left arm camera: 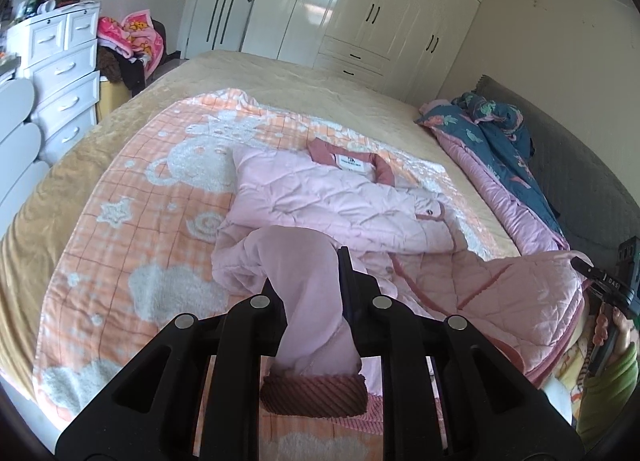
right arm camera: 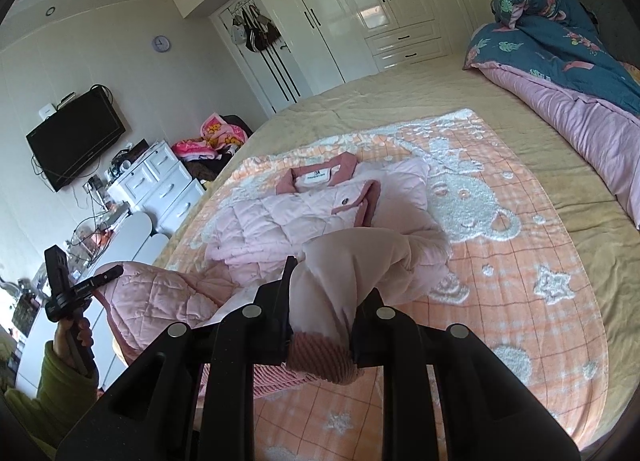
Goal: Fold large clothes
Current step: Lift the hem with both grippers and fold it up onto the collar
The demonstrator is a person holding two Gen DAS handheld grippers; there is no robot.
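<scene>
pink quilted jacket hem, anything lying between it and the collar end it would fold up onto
Nothing visible does: between the dusty-pink ribbed hem held in the left gripper and the collar lies only the pink quilted jacket itself.

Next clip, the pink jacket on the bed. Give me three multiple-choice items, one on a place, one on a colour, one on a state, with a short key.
1. Where does the jacket's collar lie?
A. on the orange bear blanket
B. on the white dresser
C. on the blue quilt

2. What colour are the ribbed cuffs?
A. grey
B. dusty rose
C. yellow

3. What is the state of the left gripper?
A. open over the bed
B. shut on nothing
C. shut on a sleeve

Key: 1 A, the collar and label rest flat on the bear print. 2 B, darker pink than the quilted pink jacket. 3 C, sleeve fabric is pinched between its fingers, cuff hanging behind.
</scene>
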